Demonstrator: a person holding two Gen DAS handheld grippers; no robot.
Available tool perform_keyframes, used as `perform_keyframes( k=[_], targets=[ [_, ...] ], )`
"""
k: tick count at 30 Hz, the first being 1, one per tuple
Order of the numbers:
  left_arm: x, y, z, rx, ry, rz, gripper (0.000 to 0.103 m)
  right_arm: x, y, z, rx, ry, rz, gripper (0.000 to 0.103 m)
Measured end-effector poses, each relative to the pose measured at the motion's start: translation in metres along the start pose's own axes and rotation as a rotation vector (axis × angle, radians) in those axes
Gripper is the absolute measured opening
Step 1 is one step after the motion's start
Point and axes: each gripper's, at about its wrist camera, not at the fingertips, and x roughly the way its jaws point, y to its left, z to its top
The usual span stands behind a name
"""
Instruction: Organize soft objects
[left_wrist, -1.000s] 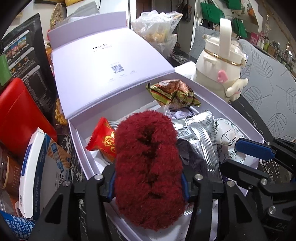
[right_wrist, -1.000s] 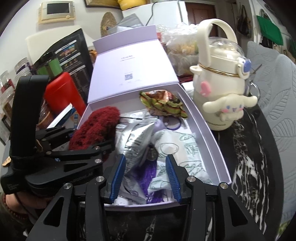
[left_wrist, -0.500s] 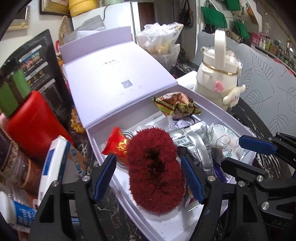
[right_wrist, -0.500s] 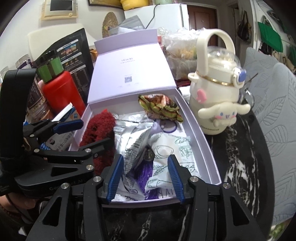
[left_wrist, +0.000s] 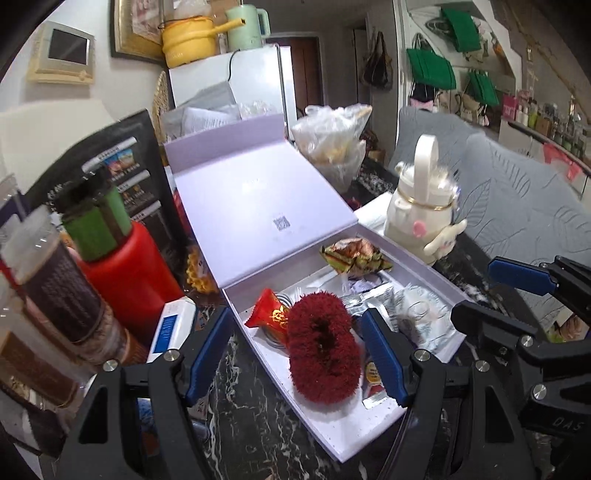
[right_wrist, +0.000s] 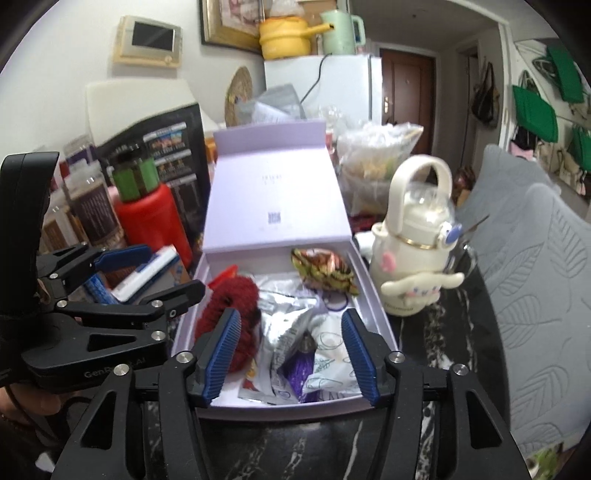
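A fluffy dark red scrunchie (left_wrist: 323, 347) (right_wrist: 229, 310) lies at the near left end of the open lavender box (left_wrist: 332, 439) (right_wrist: 373, 295). My left gripper (left_wrist: 297, 317) hovers above and in front of it, open, its pads well clear of the fluff. Silver snack packets (right_wrist: 288, 325), a purple tassel (right_wrist: 301, 365), a white printed pouch (right_wrist: 328, 354) and a green-brown packet (right_wrist: 325, 269) also lie in the box. My right gripper (right_wrist: 290, 317) hangs over the box's near edge with its jaws opening and nothing held between them.
A cream character bottle (right_wrist: 413, 266) stands right of the box. A red canister with a green lid (left_wrist: 122, 266), tall jars (left_wrist: 48, 295) and a blue-white carton (left_wrist: 171, 325) crowd the left. A plastic bag (left_wrist: 332, 147) sits behind. The table is black marble (left_wrist: 251, 424).
My left gripper let go of the red scrunchie, which now rests in the box. Both grippers rose and drew back, and the right jaws widened.
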Motion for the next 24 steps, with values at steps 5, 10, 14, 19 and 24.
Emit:
perform_keyframes(
  k=[5,10,14,19,24],
  targets=[
    [-0.029,0.004,0.002,-0.01,-0.048,0.005,0.085,-0.028,0.006,0.003,0.011,-0.053,-0.007,0.07],
    [-0.06,0.009,-0.003,-0.03,-0.113,0.014,0.103,-0.057,0.013,0.004,0.021,-0.096,-0.033,0.078],
    [-0.08,0.009,-0.008,-0.031,-0.124,-0.001,0.103,-0.08,0.016,0.002,0.024,-0.134,-0.049,0.084],
    [-0.104,0.009,-0.015,-0.028,-0.154,0.005,0.103,-0.105,0.022,-0.002,0.026,-0.168,-0.066,0.089],
    [-0.123,0.01,-0.026,-0.026,-0.162,0.001,0.103,-0.123,0.029,-0.01,0.032,-0.175,-0.086,0.091]
  ],
)
